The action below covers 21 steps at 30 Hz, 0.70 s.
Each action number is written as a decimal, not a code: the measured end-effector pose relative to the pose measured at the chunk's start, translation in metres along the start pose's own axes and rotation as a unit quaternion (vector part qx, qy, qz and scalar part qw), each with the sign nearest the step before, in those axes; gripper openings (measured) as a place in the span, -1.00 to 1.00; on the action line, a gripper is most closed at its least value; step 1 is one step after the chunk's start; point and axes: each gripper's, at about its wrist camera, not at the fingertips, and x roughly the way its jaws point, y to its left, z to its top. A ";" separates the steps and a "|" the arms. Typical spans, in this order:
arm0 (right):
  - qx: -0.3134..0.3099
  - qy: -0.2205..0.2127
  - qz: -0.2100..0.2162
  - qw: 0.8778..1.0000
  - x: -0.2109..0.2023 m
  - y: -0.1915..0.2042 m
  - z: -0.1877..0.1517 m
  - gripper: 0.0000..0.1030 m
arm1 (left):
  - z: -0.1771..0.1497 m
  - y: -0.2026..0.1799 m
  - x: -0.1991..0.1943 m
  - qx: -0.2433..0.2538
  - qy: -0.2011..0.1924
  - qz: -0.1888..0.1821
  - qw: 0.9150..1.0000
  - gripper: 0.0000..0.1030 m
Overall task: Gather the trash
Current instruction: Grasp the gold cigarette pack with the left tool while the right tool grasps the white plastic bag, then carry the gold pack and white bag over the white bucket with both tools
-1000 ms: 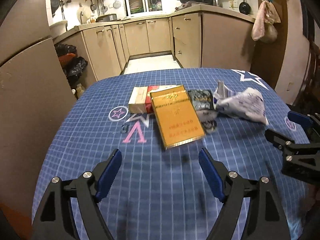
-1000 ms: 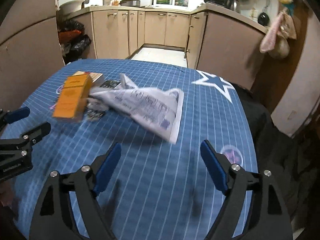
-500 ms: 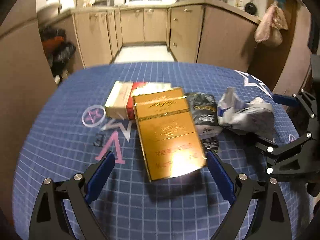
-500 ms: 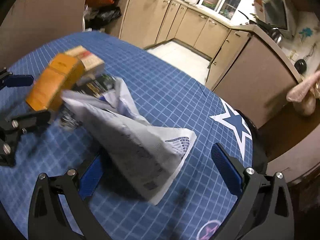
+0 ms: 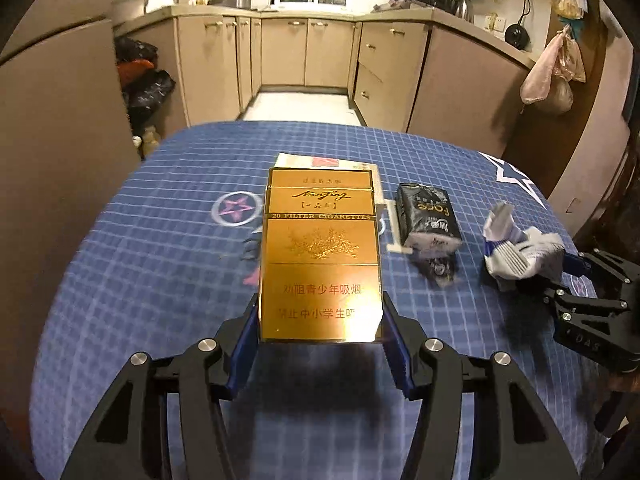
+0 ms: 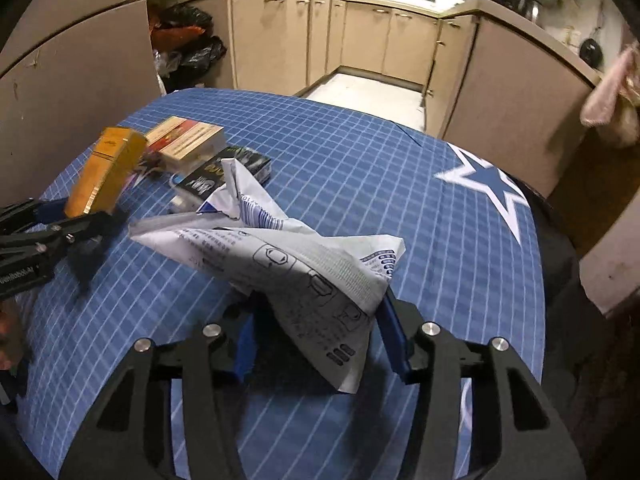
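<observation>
blue grid tablecloth (image 5: 160,280) | beige cabinets (image 5: 304,52) | black bags (image 5: 148,88) | pink cloth (image 5: 540,80)

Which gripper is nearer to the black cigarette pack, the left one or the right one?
Left, though not by much. The left gripper grips the gold box just beside the black cigarette pack. The right gripper holds the crumpled paper, with the pack beyond the paper's far end.

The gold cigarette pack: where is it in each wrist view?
Left wrist: gold cigarette pack fills the centre, near end between the left tongs.
Right wrist: same pack far left, tilted up above the table.
Shared landmark: black cigarette pack, lying on the table.
</observation>
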 end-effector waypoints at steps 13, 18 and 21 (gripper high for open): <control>0.084 -0.034 0.016 0.996 -0.072 0.052 -0.079 -0.13 | -0.057 0.005 -0.077 0.057 -0.037 0.053 0.996 0.11; 0.095 -0.049 0.026 0.994 -0.104 0.074 -0.104 -0.13 | -0.076 0.001 -0.098 0.067 -0.047 0.057 0.995 0.11; 0.094 -0.059 0.024 0.994 -0.122 0.088 -0.119 -0.13 | -0.086 -0.003 -0.110 0.075 -0.054 0.062 0.994 0.11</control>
